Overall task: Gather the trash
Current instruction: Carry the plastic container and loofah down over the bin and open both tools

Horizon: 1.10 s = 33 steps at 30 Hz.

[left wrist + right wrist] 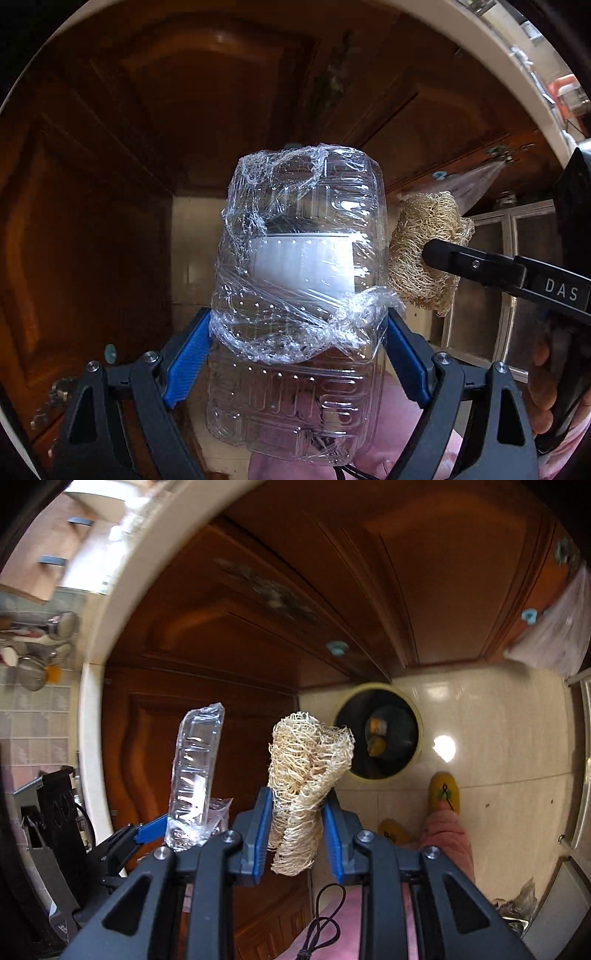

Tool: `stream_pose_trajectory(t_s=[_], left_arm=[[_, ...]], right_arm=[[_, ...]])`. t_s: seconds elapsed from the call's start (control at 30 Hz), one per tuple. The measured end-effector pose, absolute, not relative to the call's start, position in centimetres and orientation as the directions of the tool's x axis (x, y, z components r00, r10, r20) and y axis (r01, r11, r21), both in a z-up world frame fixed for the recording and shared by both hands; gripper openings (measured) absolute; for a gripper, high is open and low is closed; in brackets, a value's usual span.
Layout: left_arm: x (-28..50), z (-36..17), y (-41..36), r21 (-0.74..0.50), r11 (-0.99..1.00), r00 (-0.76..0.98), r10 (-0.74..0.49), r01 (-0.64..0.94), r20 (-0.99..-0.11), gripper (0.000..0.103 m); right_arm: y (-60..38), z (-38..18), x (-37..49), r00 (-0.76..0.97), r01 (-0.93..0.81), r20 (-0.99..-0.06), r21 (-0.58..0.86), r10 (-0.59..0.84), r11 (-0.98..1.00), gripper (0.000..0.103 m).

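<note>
My left gripper (299, 328) is shut on a clear plastic clamshell box (295, 295) wrapped in crumpled cling film; its blue pads press both sides. The same clear plastic box (194, 775) shows edge-on at the left of the right wrist view. My right gripper (297, 805) is shut on a tan loofah scrubber (303, 775), which sticks up past the fingertips. That loofah scrubber (424, 254) also appears right of the box in the left wrist view. A round trash bin (380, 731) with a dark liner and some waste inside stands on the tiled floor below, ahead of the right gripper.
Brown wooden cabinet doors (207, 646) run under a pale counter edge (118, 620). A person's yellow slippers (445, 792) and pink trouser leg (448, 834) stand on the cream floor tiles (498, 738) by the bin. A plastic bag (554, 638) hangs from a cabinet knob at right.
</note>
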<state>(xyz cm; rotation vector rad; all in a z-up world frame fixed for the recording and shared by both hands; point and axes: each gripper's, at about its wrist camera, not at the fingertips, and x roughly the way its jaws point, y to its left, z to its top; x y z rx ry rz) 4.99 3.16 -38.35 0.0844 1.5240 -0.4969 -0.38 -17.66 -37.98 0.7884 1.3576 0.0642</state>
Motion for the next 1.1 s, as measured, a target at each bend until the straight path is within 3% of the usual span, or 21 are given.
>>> stream_pose_trajectory(t_s=[0.47,0.8,1.1], left_arm=[[6.5,-54.0,1.6,-0.222,0.932,-0.177,-0.176,0.288,-0.968,0.088],[7.3,-59.3,-0.9,-0.183,0.933,-0.263,-0.101,0.311,-0.96,0.088],[8.0,-62.5,-1.2,-0.197,0.942,-0.308,-0.109,0.272,-0.945,0.09]], right_arm=[[-17.6,-52.2,1.0,0.133,0.475,-0.863,0.486,0.487,0.733,0.027],[-18.2,-58.5,1.7,0.079,0.517,-0.868,0.456,0.49,0.724,0.027],[-17.7,-61.7,2.4,0.024,0.518,-0.873,0.427,0.486,0.741,0.027]])
